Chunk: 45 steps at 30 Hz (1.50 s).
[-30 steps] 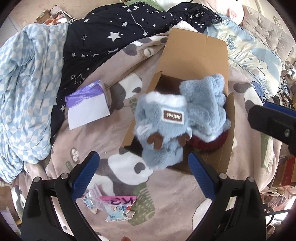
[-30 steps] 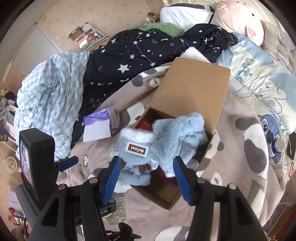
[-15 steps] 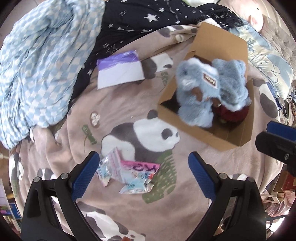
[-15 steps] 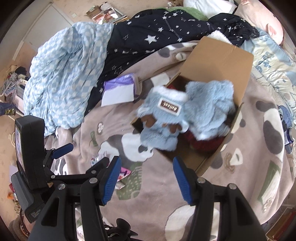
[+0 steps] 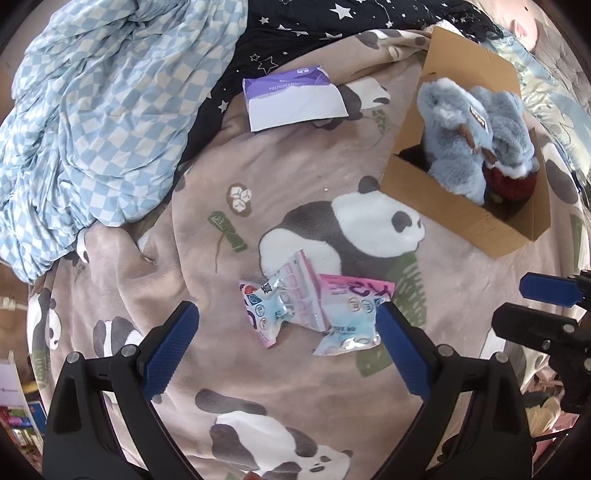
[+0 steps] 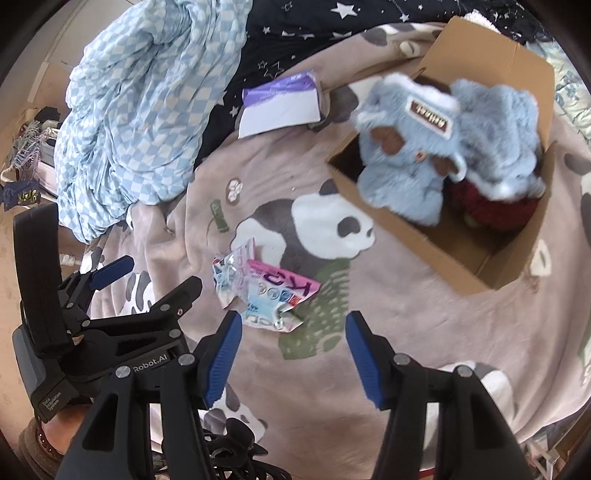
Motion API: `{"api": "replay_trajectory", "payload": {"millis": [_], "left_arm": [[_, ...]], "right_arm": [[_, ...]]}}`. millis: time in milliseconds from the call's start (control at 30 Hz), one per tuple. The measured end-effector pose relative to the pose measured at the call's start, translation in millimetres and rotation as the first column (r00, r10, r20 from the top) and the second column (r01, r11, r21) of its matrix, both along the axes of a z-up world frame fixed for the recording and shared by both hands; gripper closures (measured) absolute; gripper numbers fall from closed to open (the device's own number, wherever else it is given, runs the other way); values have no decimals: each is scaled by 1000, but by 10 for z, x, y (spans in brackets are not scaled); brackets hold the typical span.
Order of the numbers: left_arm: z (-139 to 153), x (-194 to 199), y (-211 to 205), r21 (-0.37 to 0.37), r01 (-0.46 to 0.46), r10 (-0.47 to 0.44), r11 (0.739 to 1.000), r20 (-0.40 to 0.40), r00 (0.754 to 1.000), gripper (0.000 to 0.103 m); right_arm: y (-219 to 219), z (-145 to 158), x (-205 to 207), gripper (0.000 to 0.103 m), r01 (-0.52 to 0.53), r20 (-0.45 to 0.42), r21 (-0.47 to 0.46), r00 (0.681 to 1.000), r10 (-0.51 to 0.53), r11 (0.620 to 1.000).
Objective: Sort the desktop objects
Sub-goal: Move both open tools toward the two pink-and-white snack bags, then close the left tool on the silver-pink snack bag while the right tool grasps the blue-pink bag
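Pink and blue foil packets (image 5: 314,310) lie on the panda blanket, just ahead of my open, empty left gripper (image 5: 288,332). They also show in the right wrist view (image 6: 262,291), ahead and left of my open, empty right gripper (image 6: 291,336). A cardboard box (image 5: 461,218) at the right holds fluffy blue slippers (image 5: 465,136) and a dark red item (image 5: 513,184). The box (image 6: 424,243) and slippers (image 6: 436,147) show at upper right in the right wrist view. A purple and white tissue pack (image 5: 291,98) lies further back.
A blue checked quilt (image 5: 92,110) is heaped at the left and a dark star-print cover (image 5: 332,29) lies at the back. The panda blanket (image 5: 295,192) covers the bed. The floor shows at the far left (image 6: 14,229).
Both grippers have pulled back and to the left, away from the box. The foil packets now lie close in front of both; the box has shifted to the upper right.
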<state>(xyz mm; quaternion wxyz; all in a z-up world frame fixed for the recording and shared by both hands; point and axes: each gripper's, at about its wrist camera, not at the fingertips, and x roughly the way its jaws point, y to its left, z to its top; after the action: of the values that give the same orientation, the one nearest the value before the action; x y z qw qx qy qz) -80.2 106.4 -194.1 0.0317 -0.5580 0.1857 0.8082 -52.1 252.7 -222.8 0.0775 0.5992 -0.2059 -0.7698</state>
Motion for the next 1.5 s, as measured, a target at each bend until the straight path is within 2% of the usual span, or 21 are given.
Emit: {"api": "replay_trajectory", "payload": {"millis": [200,567,733,867,1167,1333,1433,1500], "left_arm": [[-199,-62,-175,-27,145,-144,989,40,989,6],[-544,-216,-407,36,248,-250,968,115,961,6],[-725,-286,-517,91,315,-326,945,160,932,6],[-872,-342,-541,89,373,-383,924,179,906,6],[-1332,-537,-553,120,397,-415,910,282,865,6],[-1486,-608,-477,157,422,-450,893,298,842,6],[-1548,-626,-408,153,444,-470,883,296,831,5],[-1622,-636,-375,167,455,-484,875,317,816,3]], "right_arm": [[-284,-229,-71,44,14,57,-34,998,-12,999],[-695,-665,-280,44,53,149,-46,988,-45,998],[-824,-861,-373,44,58,183,-30,982,-52,998],[-913,-1019,-420,44,67,216,-18,974,-61,998],[-927,-1299,-526,44,134,276,32,951,-138,990],[-831,-1417,-557,43,164,316,60,933,-174,985],[-774,-1502,-585,36,179,344,61,920,-189,982],[-761,-1544,-607,30,177,358,62,915,-187,982]]}}
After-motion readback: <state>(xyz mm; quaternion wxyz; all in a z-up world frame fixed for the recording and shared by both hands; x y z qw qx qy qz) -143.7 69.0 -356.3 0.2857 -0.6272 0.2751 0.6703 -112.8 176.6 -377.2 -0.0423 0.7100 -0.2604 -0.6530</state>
